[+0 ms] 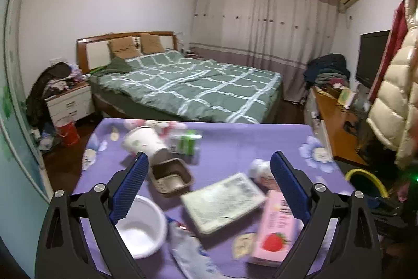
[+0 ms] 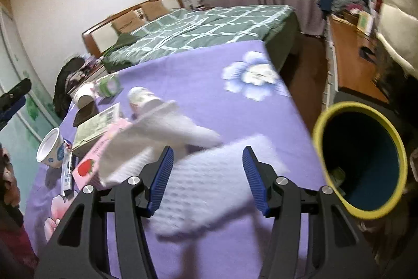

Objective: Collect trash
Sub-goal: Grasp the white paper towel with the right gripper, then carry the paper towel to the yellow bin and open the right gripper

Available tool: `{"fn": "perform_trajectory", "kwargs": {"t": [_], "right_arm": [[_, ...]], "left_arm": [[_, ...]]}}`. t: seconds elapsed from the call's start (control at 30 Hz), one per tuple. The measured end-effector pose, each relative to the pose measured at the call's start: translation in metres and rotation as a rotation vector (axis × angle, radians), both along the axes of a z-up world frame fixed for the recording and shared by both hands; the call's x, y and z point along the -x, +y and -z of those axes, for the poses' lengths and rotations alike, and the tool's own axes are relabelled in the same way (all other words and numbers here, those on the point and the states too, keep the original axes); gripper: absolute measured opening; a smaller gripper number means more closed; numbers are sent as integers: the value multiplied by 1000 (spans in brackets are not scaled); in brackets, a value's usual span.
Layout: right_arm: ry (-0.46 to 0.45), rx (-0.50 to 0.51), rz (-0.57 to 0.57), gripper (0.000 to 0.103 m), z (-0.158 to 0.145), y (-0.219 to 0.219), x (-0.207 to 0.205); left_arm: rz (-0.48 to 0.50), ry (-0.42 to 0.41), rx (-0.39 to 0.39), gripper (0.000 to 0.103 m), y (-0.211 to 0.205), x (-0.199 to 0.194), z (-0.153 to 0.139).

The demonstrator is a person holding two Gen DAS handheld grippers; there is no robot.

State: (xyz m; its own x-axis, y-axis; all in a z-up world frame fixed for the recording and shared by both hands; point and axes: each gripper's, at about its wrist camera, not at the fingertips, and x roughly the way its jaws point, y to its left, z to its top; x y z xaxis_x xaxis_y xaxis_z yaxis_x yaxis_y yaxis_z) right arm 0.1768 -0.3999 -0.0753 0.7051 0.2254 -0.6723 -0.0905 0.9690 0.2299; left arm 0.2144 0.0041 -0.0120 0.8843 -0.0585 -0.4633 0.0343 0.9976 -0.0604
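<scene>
The white paper towel [image 2: 209,182] lies blurred on the purple-clothed bench [image 2: 209,80], directly between and beneath the spread fingers of the right hand-held gripper [image 2: 207,179], which is apart; whether the blue pads touch it cannot be told. A second white towel piece [image 2: 162,130] lies just beyond, overlapping the pink strawberry carton [image 2: 88,166]. The yellow-rimmed bin [image 2: 360,161] stands just off the bench's right edge, close to the right finger.

The left hand-held gripper [image 1: 209,187] hovers above the bench, jaws wide apart and holding nothing. Between its fingers lie a brown tray [image 1: 171,178] and a flat grey-green box [image 1: 224,200]; a white bowl [image 1: 142,226] sits under its left finger, the carton [image 1: 277,229] under its right.
</scene>
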Motion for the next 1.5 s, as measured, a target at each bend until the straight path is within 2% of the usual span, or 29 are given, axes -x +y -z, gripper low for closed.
{"fn": "perform_trajectory", "kwargs": {"t": [0.23,0.37,0.67,0.8,0.83,0.9,0.93,0.97,1.37,1.5], "right_arm": [[2,33,-60,53,-4,42,-22],[30,82,-52,53,6,55,-39],[163,102,-60,50,41,62,-68],[136,185,-65,46,44,73,-69],[126,201,-69,39,45,75,-68],[120,192,-87,24,44,78,-68],[120,179,-97,13,44,78,-68],[117,173,-97,11,44,78,-69],[1,5,-39,9,0,39,-42],[-32,-86,-61,10,-18,31,-35]], "left_arm": [[-113,17,-13,93,37,-15,38],[-111,30,10,93,46,-22,49],[-91,30,2,94,37,-19,53],[-92,13,-7,94,35,-11,49],[-93,12,-9,94,34,-11,49],[-88,17,-5,94,34,-11,49],[-85,21,-4,94,33,-11,49],[-84,23,-5,94,33,-11,49],[-67,29,-5,94,29,-10,48],[-57,31,-9,94,26,-10,48]]}}
